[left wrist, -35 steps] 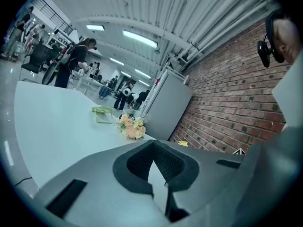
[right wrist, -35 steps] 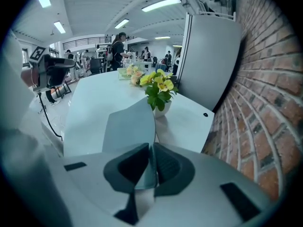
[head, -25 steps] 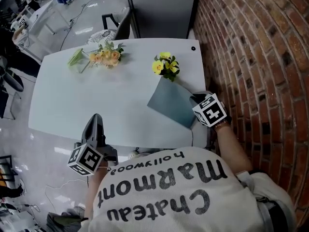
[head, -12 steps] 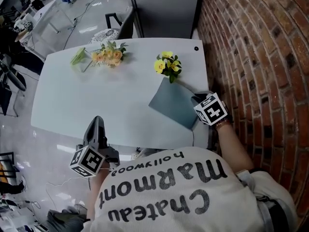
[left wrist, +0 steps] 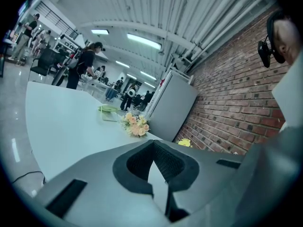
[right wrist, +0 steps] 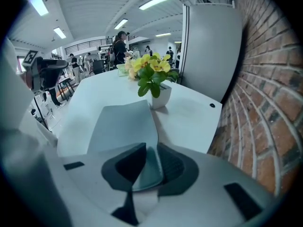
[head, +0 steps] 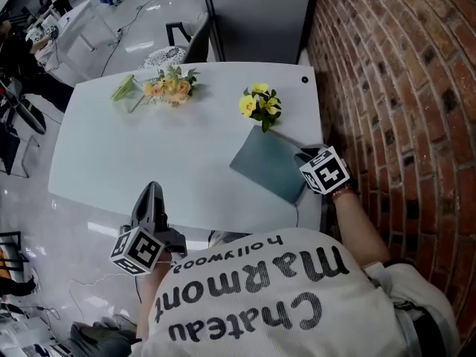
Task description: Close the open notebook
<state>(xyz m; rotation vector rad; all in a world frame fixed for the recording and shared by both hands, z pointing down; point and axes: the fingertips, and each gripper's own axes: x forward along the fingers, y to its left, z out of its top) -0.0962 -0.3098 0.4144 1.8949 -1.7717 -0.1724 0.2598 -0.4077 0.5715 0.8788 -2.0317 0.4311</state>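
In the head view, the notebook (head: 271,166) lies flat and looks closed at the right of the white table (head: 149,155). Its far corner is just beside the yellow flower pot (head: 260,107) and its near corner reaches toward the table's right edge, where the right gripper (head: 305,156) sits on it. The left gripper (head: 151,190) hangs at the lower left of the frame, off the table's near edge and well apart from the notebook, so nothing braces the book if it gets pulled. In the left gripper view, its tongs meet at the tips with nothing between them, and the peach bouquet (left wrist: 136,126) is far up the table. That hand poses little risk unless it swings in. In the right gripper view, the tongs have just been opening. The cover's near corner stands between them, with a gap on the left side, while the corner leans toward the right pad. We judge this the weak point. If the gripper backs off before the pads clear, the right pad may catch the corner, lifting the cover open again or dragging the notebook toward the edge. A forward nudge could instead push it into the pot and tip it.
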